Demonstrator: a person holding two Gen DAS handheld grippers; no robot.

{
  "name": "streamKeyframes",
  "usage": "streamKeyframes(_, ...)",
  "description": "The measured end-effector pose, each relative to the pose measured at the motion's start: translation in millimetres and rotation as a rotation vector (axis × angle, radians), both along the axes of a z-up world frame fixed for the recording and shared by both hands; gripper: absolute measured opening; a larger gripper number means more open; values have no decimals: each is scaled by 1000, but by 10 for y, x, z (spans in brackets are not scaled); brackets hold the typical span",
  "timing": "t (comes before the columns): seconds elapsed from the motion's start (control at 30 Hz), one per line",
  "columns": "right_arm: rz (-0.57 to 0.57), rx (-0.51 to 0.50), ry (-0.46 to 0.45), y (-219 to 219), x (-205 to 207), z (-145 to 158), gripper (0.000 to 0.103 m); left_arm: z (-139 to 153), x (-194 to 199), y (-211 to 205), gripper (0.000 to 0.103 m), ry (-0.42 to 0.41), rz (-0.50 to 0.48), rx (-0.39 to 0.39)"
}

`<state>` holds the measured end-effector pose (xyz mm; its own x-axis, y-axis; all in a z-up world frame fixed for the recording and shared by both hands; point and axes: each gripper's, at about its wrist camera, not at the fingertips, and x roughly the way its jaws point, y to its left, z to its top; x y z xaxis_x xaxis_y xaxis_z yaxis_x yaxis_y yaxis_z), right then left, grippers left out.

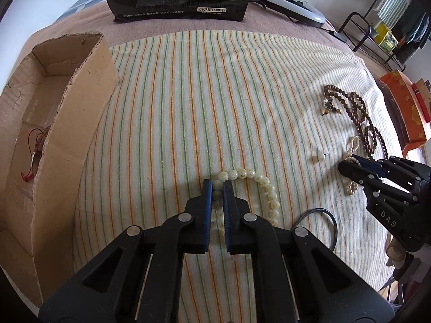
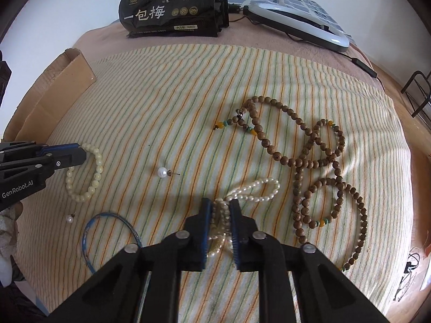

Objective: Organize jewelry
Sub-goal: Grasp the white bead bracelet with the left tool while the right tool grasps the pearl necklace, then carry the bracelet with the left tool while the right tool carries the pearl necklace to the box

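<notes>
**Now both claws are closing on beaded pieces**

Farthest left of the left gripper (image 1: 217, 185), a torn cardboard box (image 1: 78, 102) is standing open, with a red-corded trinket (image 1: 35, 156) lying inside it. The left gripper itself is squeezing its narrow jaws onto the pale yellow bead bracelet (image 1: 258, 185), a couple of beads sitting between the blue pads while the rest of the loop is curving off to the claw's right on the striped towel (image 1: 175, 107). Just right of that bracelet, a loose pearl earring (image 2: 163, 172) is lying alone, and a blue wire hoop (image 2: 107, 231) is resting nearer the camera, beside a second small pearl (image 2: 69, 218). Further right, the right gripper (image 2: 221, 207) is pinching a bunched white pearl strand (image 2: 258, 191), jaws nearly together, one loop spilling ahead of its tips. Right of that claw, a long brown wooden bead necklace (image 2: 323, 161) is sprawling in loops. Beyond both claws, a black snack bag (image 2: 172, 8) is standing.
</notes>
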<state>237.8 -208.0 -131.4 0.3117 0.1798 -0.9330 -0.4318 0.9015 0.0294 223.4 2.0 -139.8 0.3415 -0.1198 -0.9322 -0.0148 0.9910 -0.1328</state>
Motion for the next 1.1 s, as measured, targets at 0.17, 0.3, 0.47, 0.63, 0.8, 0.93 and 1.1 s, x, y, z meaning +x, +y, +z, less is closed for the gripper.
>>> streamKeyframes(0.17,-4,31,-4,-69,-41,73,5,126,-34,-4,5,-33,-2,-12)
streamKeyframes(0.3,-9,55,-31,-102,-93,200,5,252,-79,8,5,-66,1,-24)
streamKeyframes(0.47,-25,94,-77,-126,-112,431,5,432,-123,21,5,-108,4,-43)
streamKeyframes(0.63,-36,143,-132,-116,-169,719,5,620,-183,44,5,-156,4,-63)
streamKeyframes(0.8,-51,207,-174,-95,-224,984,5,834,-252,147,5,-205,26,-99)
streamKeyframes(0.93,-55,251,-213,-48,-287,1196,5,1020,-312,256,5,-250,40,-121)
streamKeyframes(1.1,-41,286,-253,85,-385,1387,5,1219,-398,437,5,-294,67,-151)
